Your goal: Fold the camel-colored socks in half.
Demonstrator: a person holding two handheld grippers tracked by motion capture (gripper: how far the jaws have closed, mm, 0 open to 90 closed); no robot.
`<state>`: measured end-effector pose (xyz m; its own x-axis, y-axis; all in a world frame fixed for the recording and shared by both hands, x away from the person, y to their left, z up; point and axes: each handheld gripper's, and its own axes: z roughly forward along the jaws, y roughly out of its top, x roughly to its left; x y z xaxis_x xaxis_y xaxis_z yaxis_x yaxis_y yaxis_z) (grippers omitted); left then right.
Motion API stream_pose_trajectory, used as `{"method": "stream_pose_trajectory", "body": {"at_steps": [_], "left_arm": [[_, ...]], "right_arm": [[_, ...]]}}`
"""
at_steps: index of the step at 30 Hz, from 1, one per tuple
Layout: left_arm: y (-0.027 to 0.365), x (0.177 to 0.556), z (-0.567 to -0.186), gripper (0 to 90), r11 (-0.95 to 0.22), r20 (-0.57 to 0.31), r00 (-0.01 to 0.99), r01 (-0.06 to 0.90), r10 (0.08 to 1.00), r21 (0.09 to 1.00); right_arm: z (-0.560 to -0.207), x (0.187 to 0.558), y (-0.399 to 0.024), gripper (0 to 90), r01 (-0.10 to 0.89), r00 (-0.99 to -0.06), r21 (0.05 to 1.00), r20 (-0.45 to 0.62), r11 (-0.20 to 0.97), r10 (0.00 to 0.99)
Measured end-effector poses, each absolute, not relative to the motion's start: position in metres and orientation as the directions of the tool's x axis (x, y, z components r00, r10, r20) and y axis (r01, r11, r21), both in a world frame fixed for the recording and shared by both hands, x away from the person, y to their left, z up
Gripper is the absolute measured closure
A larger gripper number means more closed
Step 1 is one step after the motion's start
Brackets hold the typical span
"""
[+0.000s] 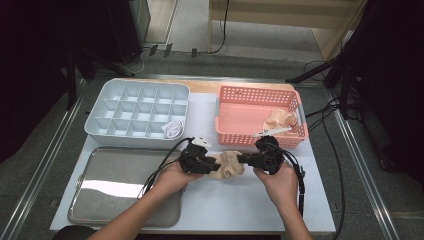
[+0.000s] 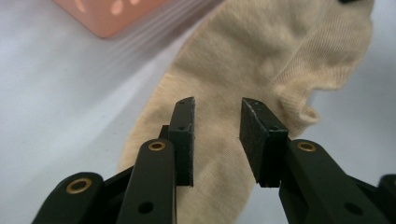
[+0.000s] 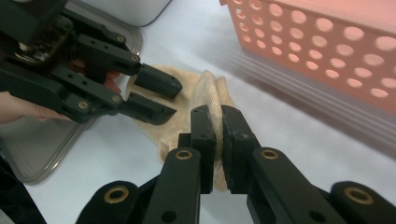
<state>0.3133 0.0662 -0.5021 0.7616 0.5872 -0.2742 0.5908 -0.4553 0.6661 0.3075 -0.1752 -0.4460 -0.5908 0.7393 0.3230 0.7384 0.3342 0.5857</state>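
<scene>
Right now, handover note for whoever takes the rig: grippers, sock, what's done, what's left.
Left gripper: jaws open over the beige sock, no pinch.
Right gripper: shut on a fold of that sock.
Sock lies on the white table, in front of the pink basket, where more pale fabric sits.
Divided tray holds one white sock.
Left: probably fold it and bin it.

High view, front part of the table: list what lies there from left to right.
Metal tray → left claw → beige sock → right claw.
</scene>
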Motion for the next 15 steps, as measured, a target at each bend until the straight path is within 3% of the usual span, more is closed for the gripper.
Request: {"method": "stream_pose_trajectory", "body": {"at_steps": [15], "left_arm": [[0.096,0.312,-0.48,64.2,-0.416,-0.264,0.741,0.593,0.618,0.689]], "right_arm": [[-0.444,0.311,-0.149,85.5,0.718,-0.63,0.583,0.312,0.381,0.711]]}}
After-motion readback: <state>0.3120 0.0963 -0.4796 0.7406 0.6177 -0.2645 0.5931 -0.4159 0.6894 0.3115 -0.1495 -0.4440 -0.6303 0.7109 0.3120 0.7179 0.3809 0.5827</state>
